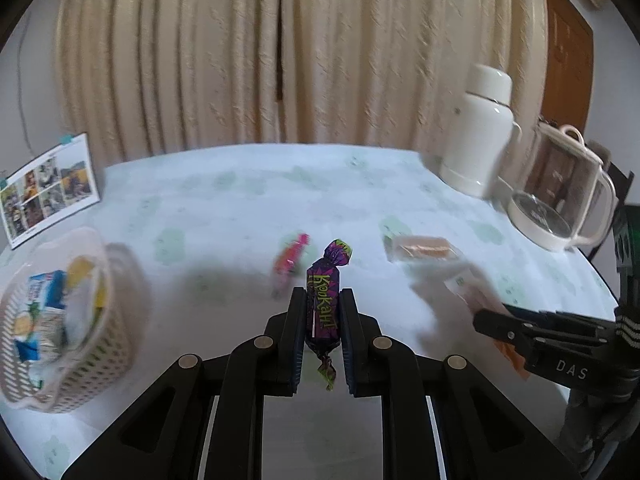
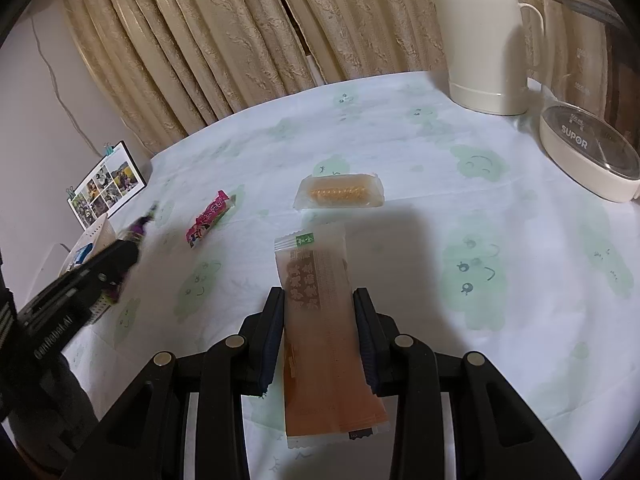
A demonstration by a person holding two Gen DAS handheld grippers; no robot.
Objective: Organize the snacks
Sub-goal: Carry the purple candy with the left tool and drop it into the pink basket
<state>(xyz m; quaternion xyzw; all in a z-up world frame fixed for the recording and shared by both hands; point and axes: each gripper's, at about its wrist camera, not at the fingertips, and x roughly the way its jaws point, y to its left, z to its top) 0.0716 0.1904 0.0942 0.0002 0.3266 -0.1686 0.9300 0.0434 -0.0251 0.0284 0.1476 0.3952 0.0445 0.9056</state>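
Purple foil-wrapped candy [image 1: 323, 300] and orange flat snack sachet [image 2: 326, 320], each clamped in a gripper above the table [image 2: 400, 140].
Left gripper [image 1: 323, 304] pinches the light, crinkly candy mid-body, near the perforated plastic basket [image 1: 112, 344]; right gripper [image 2: 320, 312] squeezes the limp, slippery sachet by its edges.

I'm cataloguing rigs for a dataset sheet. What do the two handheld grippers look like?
Both are matte black linkage grippers with round silver pivot pins and flat, dark blue-padded fingers. The left gripper carries white lettering along its side, part reading "Robot.AI"; the right gripper shows white letters "DAS". A black cuff with white stripes sits behind each.
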